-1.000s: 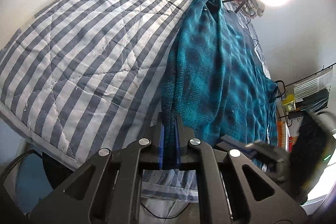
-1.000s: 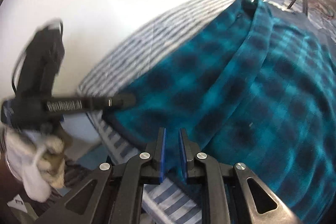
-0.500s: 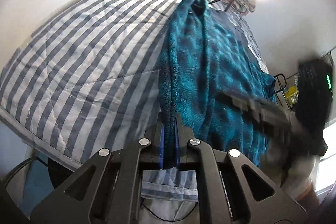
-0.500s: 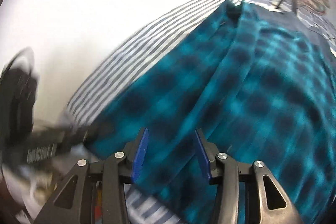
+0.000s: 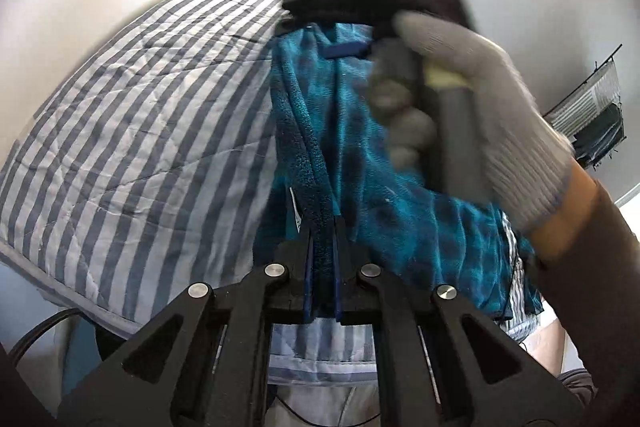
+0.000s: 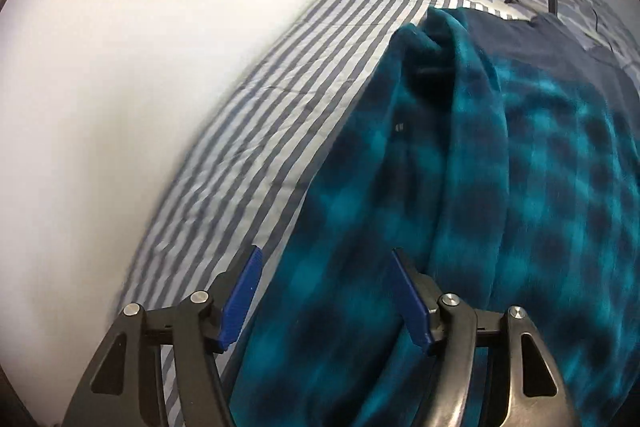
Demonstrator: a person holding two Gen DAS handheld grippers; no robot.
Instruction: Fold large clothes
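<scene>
- Lying on the striped quilt (image 5: 132, 131), the teal checked fleece garment (image 5: 360, 163) has its thick folded edge pinched in the closed left gripper (image 5: 321, 259).
- Right gripper (image 6: 326, 291) is opening above the fuzzy fleece, holding nothing.

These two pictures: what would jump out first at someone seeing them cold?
A fuzzy teal-and-black checked garment sprawls across a grey-and-white striped quilt. The left gripper pinches its edge. Above it, a grey-gloved hand carries the right gripper, its blue-padded fingers opening and empty.
</scene>
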